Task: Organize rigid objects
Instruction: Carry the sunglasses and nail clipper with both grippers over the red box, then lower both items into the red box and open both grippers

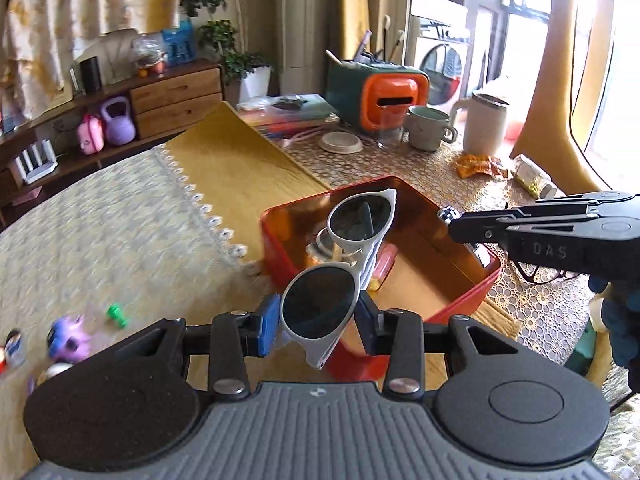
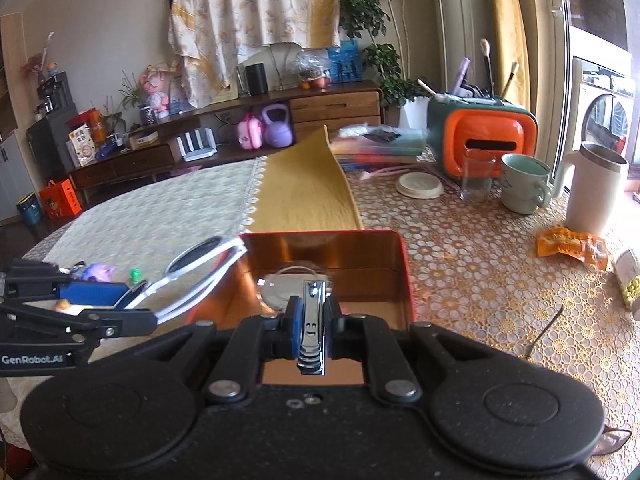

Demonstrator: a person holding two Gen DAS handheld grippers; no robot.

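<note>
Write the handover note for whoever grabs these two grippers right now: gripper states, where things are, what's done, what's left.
Left gripper: shut on the white sunglasses, held by one lens above the near edge of the red tin.
Right gripper: shut on the nail clipper, pointing into the same tin from its open side.
Done: the tin already holds a few small items, among them a round clear-topped piece and a pink tube-like thing.
Left: lower and release both the sunglasses and the clipper inside the tin. Then collect the small toys lying on the tablecloth to the left, and probably the dark-framed glasses beside the tin on the right.
</note>
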